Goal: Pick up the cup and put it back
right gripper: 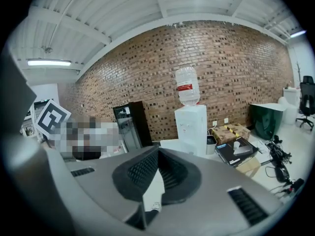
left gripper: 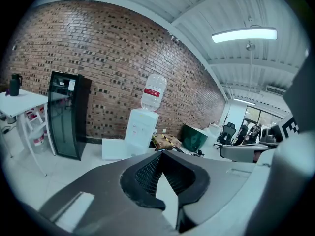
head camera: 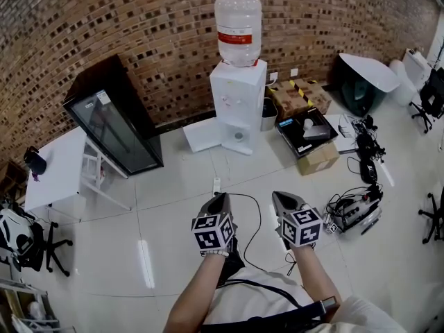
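A white water dispenser [head camera: 238, 96] with a clear bottle on top stands against the brick wall, a few steps ahead of me. In its tap alcove sits a small grey round thing [head camera: 238, 136], perhaps the cup; it is too small to be sure. A dark flask [head camera: 35, 161] stands on the white table [head camera: 59, 172] at the left. My left gripper [head camera: 218, 200] and right gripper [head camera: 283, 198] are held side by side over the floor, far from the dispenser. Both are shut with nothing in them. The dispenser [left gripper: 140, 129] [right gripper: 192, 124] shows beyond the closed jaws in both gripper views.
A black glass-door cabinet [head camera: 114, 116] stands left of the dispenser. A white board [head camera: 201, 134] leans beside it. Cardboard boxes [head camera: 302, 96], a black box [head camera: 305, 130] and tangled cables [head camera: 354, 210] lie at the right. A power strip [head camera: 216, 184] and cord cross the floor ahead.
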`<control>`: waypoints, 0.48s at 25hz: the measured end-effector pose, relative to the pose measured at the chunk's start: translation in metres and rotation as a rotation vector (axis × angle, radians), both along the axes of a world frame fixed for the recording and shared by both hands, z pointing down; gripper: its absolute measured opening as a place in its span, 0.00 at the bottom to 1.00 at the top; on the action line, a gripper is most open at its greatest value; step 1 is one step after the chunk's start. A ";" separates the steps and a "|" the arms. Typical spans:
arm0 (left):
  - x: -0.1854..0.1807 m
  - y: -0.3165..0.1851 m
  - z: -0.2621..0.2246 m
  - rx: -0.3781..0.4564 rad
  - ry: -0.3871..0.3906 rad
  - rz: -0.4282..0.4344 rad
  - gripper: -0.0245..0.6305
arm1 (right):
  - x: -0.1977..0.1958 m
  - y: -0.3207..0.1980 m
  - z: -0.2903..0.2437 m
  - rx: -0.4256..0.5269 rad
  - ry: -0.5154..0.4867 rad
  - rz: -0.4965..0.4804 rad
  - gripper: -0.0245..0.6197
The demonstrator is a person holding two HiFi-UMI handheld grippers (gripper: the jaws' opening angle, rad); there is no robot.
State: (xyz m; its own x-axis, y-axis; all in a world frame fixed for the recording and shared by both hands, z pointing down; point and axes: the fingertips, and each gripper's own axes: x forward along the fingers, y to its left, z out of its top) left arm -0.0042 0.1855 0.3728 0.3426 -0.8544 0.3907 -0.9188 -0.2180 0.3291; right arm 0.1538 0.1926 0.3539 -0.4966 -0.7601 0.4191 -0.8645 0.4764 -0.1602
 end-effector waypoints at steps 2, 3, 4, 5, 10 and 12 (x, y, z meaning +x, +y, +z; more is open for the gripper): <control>-0.001 -0.001 -0.001 0.003 0.001 -0.001 0.04 | 0.000 -0.001 0.001 0.000 0.009 -0.002 0.05; -0.002 -0.002 -0.002 0.004 0.001 -0.001 0.04 | 0.000 -0.001 0.001 0.000 0.012 -0.003 0.05; -0.002 -0.003 -0.004 0.005 0.002 -0.001 0.04 | -0.002 -0.002 0.001 -0.002 0.013 -0.004 0.05; -0.003 -0.004 -0.004 0.005 0.002 -0.001 0.04 | -0.003 -0.002 0.000 -0.002 0.014 -0.006 0.05; -0.007 -0.005 -0.003 0.003 0.003 0.008 0.04 | -0.012 -0.003 -0.002 0.003 0.015 -0.013 0.05; -0.007 -0.006 -0.003 0.002 0.000 0.014 0.04 | -0.015 -0.005 -0.003 0.006 0.015 -0.013 0.05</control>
State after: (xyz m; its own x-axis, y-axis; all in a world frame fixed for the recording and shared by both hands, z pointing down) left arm -0.0112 0.1791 0.3697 0.3541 -0.8506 0.3888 -0.9158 -0.2313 0.3282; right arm 0.1392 0.1881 0.3505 -0.5001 -0.7561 0.4222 -0.8605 0.4884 -0.1446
